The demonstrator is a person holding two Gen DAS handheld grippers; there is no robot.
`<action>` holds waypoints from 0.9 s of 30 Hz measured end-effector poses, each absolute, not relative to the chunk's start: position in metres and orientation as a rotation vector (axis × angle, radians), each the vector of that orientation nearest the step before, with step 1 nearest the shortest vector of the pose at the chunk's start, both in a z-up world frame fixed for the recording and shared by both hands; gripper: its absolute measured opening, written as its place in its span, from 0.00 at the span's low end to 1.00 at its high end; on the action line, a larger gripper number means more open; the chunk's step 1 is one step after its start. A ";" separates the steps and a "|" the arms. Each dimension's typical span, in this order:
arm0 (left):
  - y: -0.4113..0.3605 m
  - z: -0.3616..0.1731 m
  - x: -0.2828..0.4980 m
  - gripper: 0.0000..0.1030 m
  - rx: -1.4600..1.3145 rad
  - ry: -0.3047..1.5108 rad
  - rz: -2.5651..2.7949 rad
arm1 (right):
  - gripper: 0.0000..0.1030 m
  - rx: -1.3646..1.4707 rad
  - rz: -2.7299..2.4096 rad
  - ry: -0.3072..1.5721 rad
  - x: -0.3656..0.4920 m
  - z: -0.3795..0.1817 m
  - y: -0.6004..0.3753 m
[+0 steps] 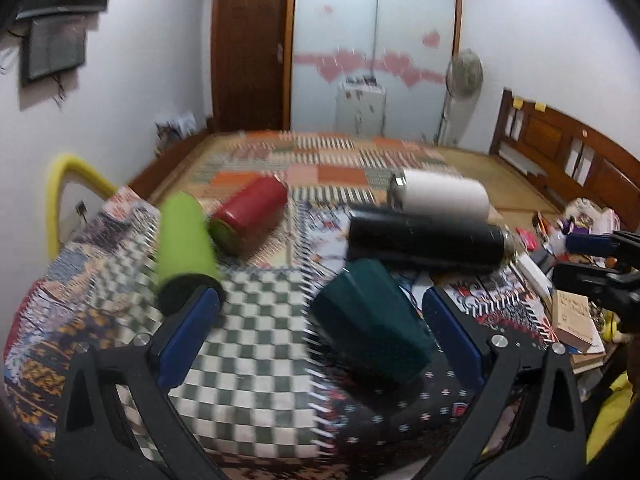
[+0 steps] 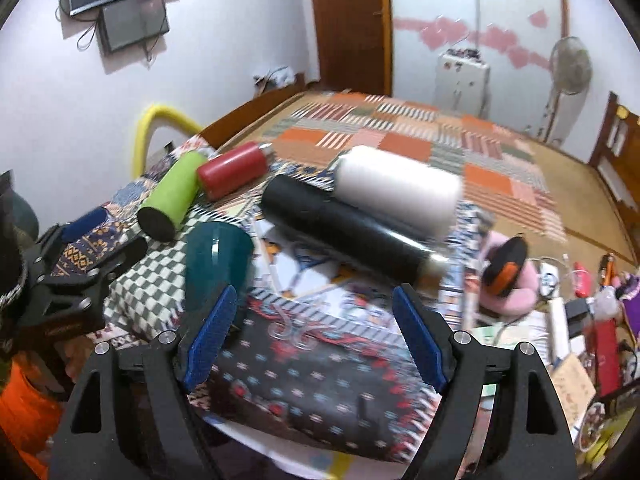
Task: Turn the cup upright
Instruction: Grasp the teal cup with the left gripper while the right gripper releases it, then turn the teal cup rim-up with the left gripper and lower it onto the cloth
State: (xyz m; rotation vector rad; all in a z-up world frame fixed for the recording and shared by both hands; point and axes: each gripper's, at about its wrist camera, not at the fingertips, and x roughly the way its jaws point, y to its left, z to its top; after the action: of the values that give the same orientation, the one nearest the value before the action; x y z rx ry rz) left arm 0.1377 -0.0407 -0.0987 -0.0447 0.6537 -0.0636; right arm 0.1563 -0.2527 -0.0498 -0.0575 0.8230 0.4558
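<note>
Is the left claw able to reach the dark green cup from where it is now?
Probably yes: the left claw is open, and the dark green cup lies between its fingers with nothing in front of it.

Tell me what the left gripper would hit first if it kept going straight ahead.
Probably the teal cup, which lies just ahead between the open left gripper's fingers, nearer the right one. Depth is hard to judge through the blur.

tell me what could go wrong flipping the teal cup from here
1. The teal cup lies tilted on soft patterned cloth; once stood up it may tip over again.
2. The black bottle lies right behind the cup, with the white bottle beside it. A swinging cup could knock them rolling.
3. Both the left gripper and right gripper are open and both views are motion-blurred, so a rushed closing could miss the cup.
</note>
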 end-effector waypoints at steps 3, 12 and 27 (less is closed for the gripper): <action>-0.053 -0.107 0.157 1.00 -0.048 0.748 -0.065 | 0.76 -0.041 0.447 0.807 0.152 -0.052 -0.266; -0.073 -0.136 0.192 1.00 -0.011 0.945 -0.052 | 0.76 -0.008 0.463 0.759 0.144 -0.064 -0.290; -0.068 -0.154 0.226 0.81 -0.127 1.059 -0.053 | 0.76 -0.028 0.494 0.763 0.147 -0.085 -0.289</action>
State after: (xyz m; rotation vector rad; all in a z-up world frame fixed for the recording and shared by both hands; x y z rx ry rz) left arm 0.2264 -0.0681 -0.1539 -0.1272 1.0588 -0.0527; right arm 0.1473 -0.2895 -0.0853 -0.0282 0.7627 0.4944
